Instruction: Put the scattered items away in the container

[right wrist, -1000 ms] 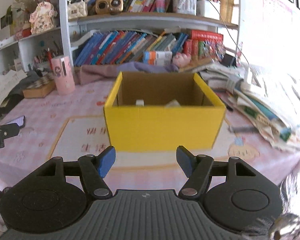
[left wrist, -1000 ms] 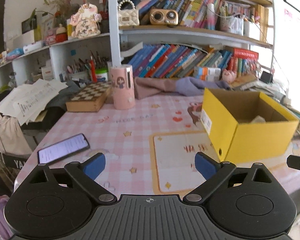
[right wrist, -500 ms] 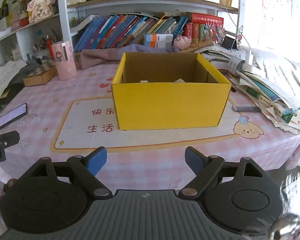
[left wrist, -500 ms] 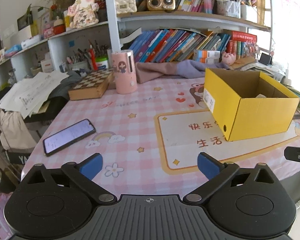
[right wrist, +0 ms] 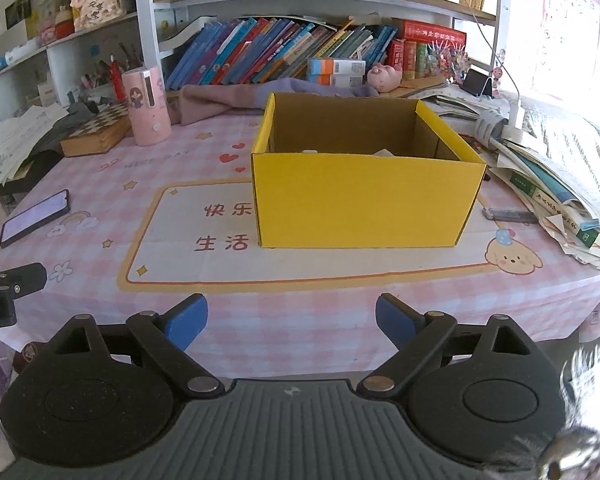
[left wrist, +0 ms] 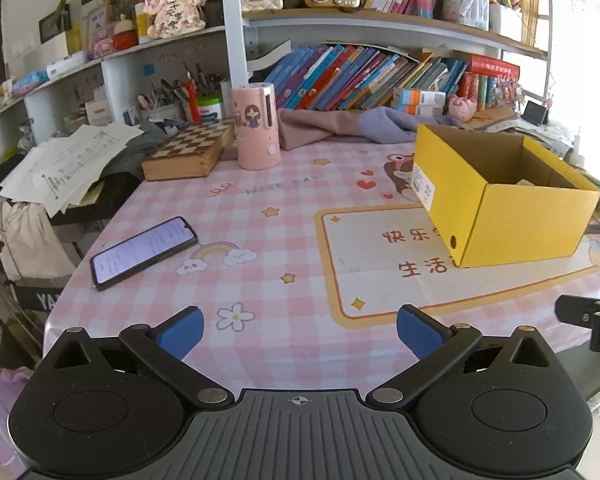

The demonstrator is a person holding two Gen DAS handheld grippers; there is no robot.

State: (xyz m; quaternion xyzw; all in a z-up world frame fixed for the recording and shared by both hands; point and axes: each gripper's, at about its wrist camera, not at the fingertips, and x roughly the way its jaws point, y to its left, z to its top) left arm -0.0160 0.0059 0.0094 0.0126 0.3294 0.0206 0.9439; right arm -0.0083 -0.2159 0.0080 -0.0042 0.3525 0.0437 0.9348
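Note:
A yellow cardboard box (right wrist: 364, 196) stands open on the pink checked tablecloth (right wrist: 284, 312), with pale items just showing inside it. It also shows in the left wrist view (left wrist: 516, 216) at the right. My left gripper (left wrist: 299, 330) is open and empty over the table's near edge. My right gripper (right wrist: 291, 322) is open and empty, held back from the front of the box. A black phone (left wrist: 144, 251) lies flat at the left. A pink cylinder holder (left wrist: 255, 125) stands at the back.
A chessboard box (left wrist: 188, 152) and loose papers (left wrist: 68, 160) lie at the back left. A purple cloth (right wrist: 236, 98) lies behind the box. A pile of books and papers (right wrist: 556, 184) fills the right edge. Bookshelves (right wrist: 300, 52) stand behind the table.
Both grippers have drawn back and risen from the table, so the box and phone look smaller and farther. Both stay open and empty.

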